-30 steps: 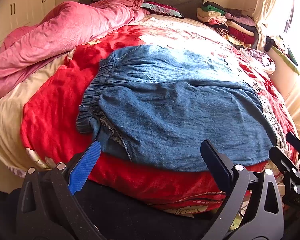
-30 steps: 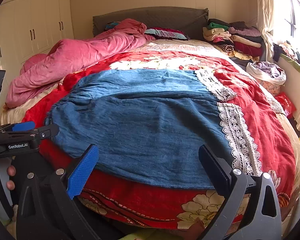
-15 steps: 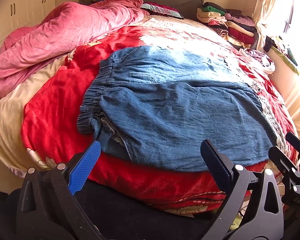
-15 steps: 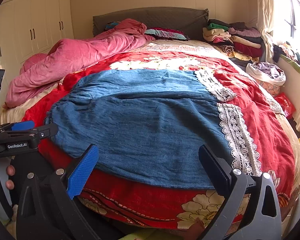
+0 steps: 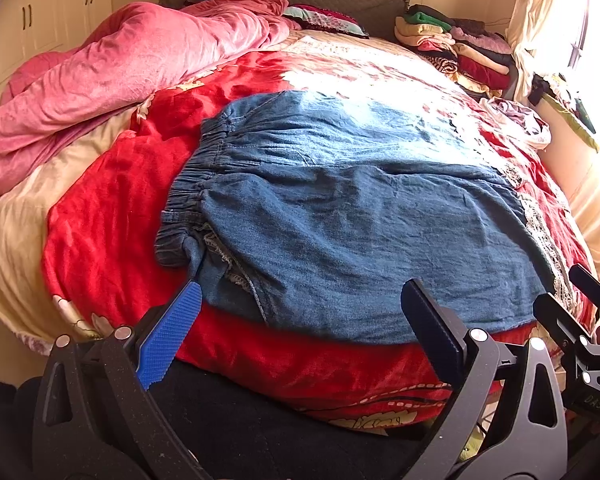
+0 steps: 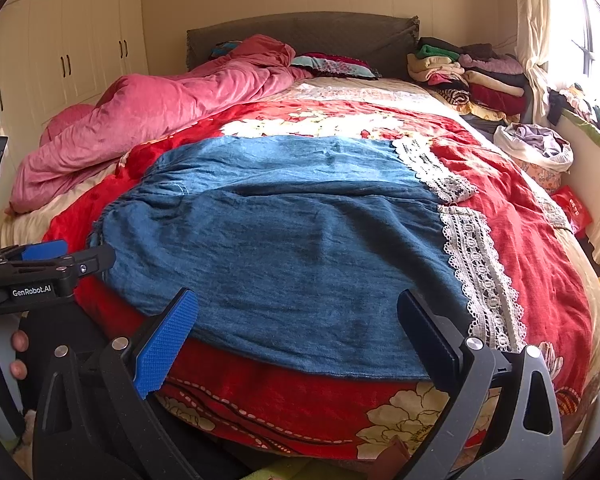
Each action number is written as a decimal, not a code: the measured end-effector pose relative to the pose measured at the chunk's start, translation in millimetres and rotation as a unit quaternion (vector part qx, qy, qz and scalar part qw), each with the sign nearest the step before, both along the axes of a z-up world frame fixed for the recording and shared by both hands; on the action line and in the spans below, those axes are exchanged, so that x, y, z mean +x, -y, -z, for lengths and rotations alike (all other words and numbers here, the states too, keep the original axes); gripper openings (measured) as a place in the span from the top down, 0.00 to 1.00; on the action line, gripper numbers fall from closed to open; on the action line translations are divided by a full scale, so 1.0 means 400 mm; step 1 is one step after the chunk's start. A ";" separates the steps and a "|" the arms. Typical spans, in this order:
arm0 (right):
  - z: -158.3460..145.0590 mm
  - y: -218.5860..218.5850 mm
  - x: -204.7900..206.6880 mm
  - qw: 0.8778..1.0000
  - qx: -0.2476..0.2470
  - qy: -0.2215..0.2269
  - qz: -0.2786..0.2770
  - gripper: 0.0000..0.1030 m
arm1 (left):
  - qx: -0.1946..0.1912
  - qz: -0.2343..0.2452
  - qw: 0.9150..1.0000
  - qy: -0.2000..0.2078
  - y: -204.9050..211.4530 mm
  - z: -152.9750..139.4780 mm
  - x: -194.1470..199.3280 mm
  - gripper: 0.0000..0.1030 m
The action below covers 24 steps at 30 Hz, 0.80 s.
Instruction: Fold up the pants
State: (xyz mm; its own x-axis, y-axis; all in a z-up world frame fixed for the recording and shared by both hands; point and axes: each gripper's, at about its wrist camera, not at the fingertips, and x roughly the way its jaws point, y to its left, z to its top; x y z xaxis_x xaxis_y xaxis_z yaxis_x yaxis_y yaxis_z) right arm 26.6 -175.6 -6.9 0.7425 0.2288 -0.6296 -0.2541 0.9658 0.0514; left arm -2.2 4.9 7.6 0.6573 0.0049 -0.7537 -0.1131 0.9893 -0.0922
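Covering most of the frame, the bed [image 5: 100,220] carries a red quilt [image 6: 540,248], and on it the pants [image 5: 340,216] lie spread flat, unfolded. Their long axis runs left to right across both views: gathered waistband [image 5: 188,184] toward the left, lace hems [image 6: 476,280] toward the right. Both legs lie side by side, 1 nearer the headboard, 1 nearer the grippers. Left gripper [image 5: 300,332] hangs off the near edge, jaws spread wide and empty, closer to the waistband. Right gripper [image 6: 296,332] hangs likewise, wide and empty, closer to the hems. Neither touches denim. A first fold probably means each gripper reaching forward over the near leg to its own end.
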 end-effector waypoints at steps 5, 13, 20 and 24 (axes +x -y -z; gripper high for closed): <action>0.007 -0.003 0.005 1.000 -0.001 -0.002 -0.001 0.04 | 0.000 -0.001 1.000 0.000 -0.002 0.002 0.000 0.09; 0.024 -0.010 0.030 1.000 -0.003 -0.007 0.001 0.04 | -0.003 -0.004 1.000 -0.001 -0.013 0.008 0.010 0.09; 0.018 -0.017 0.086 1.000 -0.009 -0.011 -0.005 0.04 | -0.008 -0.009 1.000 -0.005 -0.043 0.020 0.046 0.09; 0.004 -0.037 0.148 1.000 -0.018 -0.006 -0.018 0.04 | -0.010 -0.018 1.000 -0.010 -0.075 0.026 0.078 0.09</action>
